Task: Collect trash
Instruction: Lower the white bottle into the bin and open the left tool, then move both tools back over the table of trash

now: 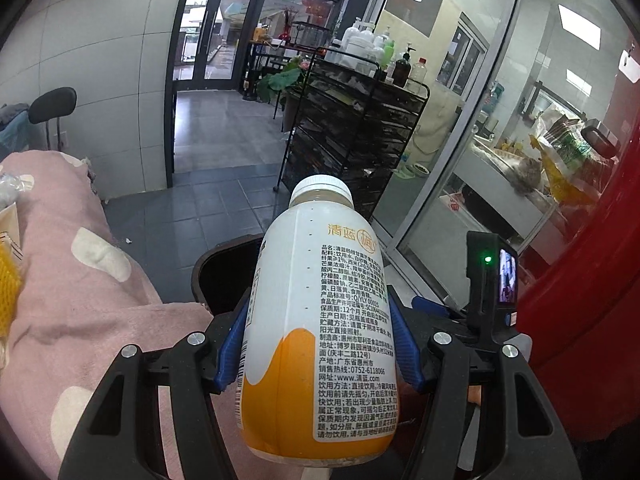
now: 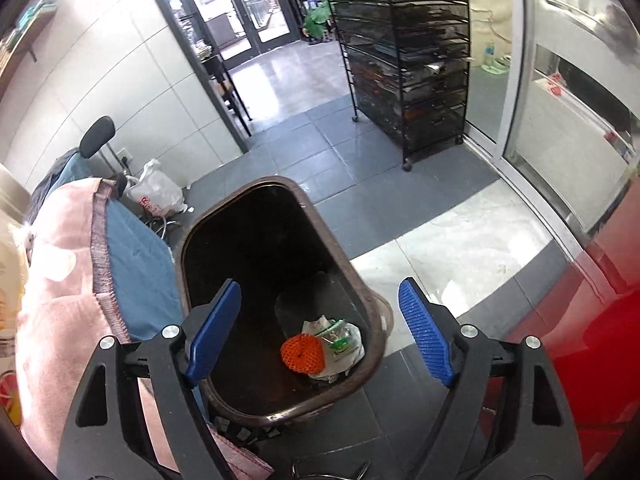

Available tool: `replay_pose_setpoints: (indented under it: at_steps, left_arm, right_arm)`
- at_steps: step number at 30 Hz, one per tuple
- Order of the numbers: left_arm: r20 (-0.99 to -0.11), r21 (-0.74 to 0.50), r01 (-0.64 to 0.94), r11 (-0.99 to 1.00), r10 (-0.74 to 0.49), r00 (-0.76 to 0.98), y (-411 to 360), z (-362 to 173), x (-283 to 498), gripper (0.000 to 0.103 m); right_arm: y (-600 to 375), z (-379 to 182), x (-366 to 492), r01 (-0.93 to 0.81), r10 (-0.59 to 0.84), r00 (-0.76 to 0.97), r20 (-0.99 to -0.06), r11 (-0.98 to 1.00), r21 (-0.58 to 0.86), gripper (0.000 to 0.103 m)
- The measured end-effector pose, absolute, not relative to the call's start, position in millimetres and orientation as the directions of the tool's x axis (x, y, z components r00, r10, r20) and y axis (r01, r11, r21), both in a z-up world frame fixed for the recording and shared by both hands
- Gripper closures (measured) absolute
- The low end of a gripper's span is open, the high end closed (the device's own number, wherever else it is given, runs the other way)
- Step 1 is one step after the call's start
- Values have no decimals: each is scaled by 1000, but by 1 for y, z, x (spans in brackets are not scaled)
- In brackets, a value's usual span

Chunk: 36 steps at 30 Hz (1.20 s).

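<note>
My left gripper (image 1: pixel 320 344) is shut on a white and orange plastic drink bottle (image 1: pixel 320 320) with a white cap, its blue pads pressing both sides. Beyond the bottle shows the dark rim of the brown trash bin (image 1: pixel 208 268). In the right wrist view my right gripper (image 2: pixel 320 328) stands open and empty above the same trash bin (image 2: pixel 304 200). At the bin's bottom lie an orange foam net (image 2: pixel 302 354) and a crumpled clear wrapper with green print (image 2: pixel 342 346). The other gripper's camera (image 1: pixel 496 280) shows at the right of the left wrist view.
A pink blanket with white spots (image 1: pixel 80 280) covers furniture on the left, over blue cloth (image 2: pixel 136 264). A black wire shelf on wheels (image 2: pixel 412 60) stands on the grey tiled floor beside a glass partition (image 1: pixel 460 140). A white plastic bag (image 2: pixel 158 194) lies by the wall. Something red (image 2: pixel 592 340) fills the right.
</note>
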State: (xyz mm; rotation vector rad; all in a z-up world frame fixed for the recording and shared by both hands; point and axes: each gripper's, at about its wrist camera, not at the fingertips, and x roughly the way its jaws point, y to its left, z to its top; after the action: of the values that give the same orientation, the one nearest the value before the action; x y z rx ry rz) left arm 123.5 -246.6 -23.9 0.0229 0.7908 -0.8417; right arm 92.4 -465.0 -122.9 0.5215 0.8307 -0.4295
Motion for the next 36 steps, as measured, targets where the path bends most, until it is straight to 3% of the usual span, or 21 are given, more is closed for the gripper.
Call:
replay_pose_setpoints:
  at_steps: [14, 24, 29, 36]
  left_arm:
    - [-719, -322, 652, 686, -626, 303, -284, -60, 140, 42]
    - [-755, -287, 635, 717, -578, 311, -290, -75, 149, 42]
    - [-739, -268, 630, 729, -575, 351, -286, -72, 148, 17]
    - [-710, -272, 634, 724, -595, 376, -275, -58, 141, 13]
  right_arm:
    - [-490, -129, 80, 601, -186, 580, -793, 755, 263, 22]
    - [-489, -131, 77, 602, -182, 574, -799, 755, 260, 22]
    - [-488, -130, 77, 599, -181, 575, -798, 757, 260, 22]
    - [-481, -121, 79, 575, -177, 595, -784, 775, 262, 20]
